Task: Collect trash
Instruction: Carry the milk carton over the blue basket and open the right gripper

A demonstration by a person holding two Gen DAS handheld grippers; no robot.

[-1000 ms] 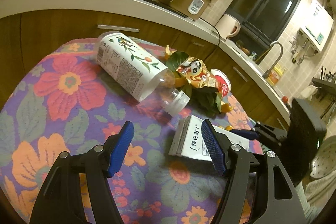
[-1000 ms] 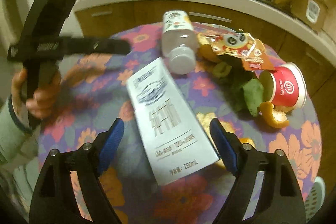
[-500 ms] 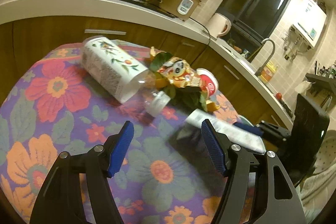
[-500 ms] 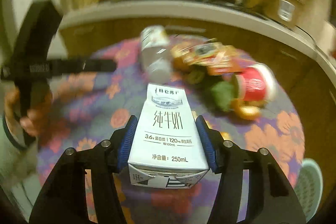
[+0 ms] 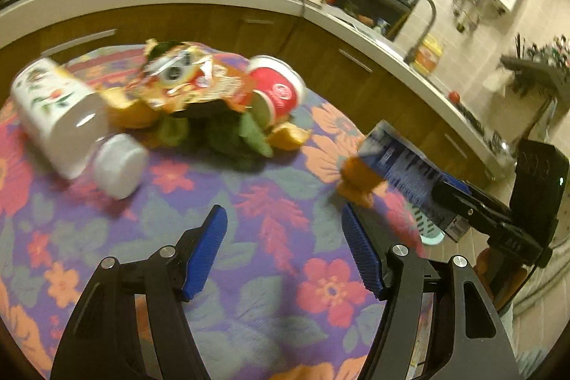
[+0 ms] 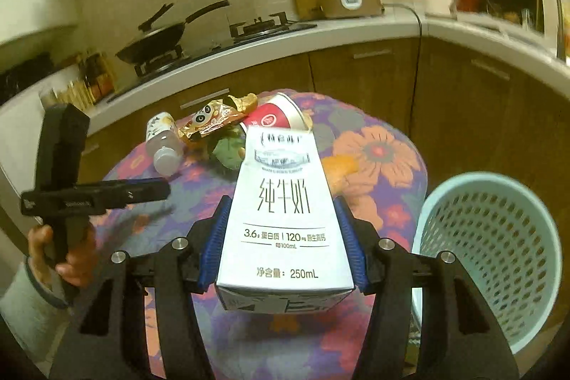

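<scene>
Milk carton (image 6: 283,219): we judge it light, likely empty, its card walls stiff but crushable, best held across the narrow sides. Our right hand-held gripper (image 6: 283,250) has just closed and clamps it there, lifted off the bench (image 6: 384,152), beside the basket (image 6: 495,244). Our left hand-held gripper (image 5: 285,251) hovers, jaws apart, holding nothing.

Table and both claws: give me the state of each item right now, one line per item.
Milk carton: clamped in right claw, lifted.
Left claw: open, empty.
Plastic bottle: capped, lying on its side.
Red paper cup: tipped over.
Snack wrapper: crumpled on the pile.
Blue basket: upright beside the table; contents not visible.
</scene>
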